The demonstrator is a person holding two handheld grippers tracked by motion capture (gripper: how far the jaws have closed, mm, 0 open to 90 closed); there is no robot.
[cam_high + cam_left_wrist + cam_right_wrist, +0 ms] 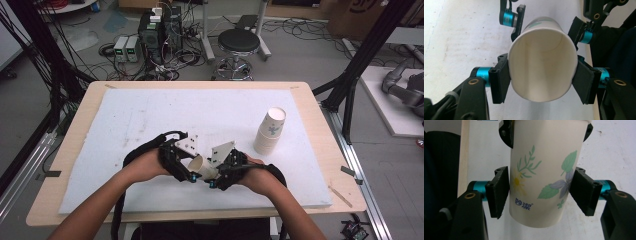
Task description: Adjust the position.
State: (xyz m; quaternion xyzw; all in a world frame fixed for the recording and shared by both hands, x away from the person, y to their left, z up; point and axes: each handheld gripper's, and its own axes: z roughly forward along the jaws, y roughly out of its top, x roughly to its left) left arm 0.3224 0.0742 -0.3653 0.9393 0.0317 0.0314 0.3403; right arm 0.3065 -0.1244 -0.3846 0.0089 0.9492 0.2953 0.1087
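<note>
both grippers, left gripper (pixel 186 170) and right gripper (pixel 218 176), are closed on one paper cup (pixel 202 167), held above the table (pixel 90 112) near the front edge. excess squeeze could crush its thin wall; uneven pull could slip it.

Floral paper cup (pixel 202 167) held sideways, apparently empty.

**Black tongs with blue collars and brass screws**

The left tongs (pixel 192 176) and the right tongs (pixel 214 181) are black. Each jaw is a flat black pad on a shiny blue metal collar, with a brass-coloured screw in the arm behind it. A pale three-cornered plate sits on top of each, and a black cable trails away. The forearms are without sleeves.
</note>
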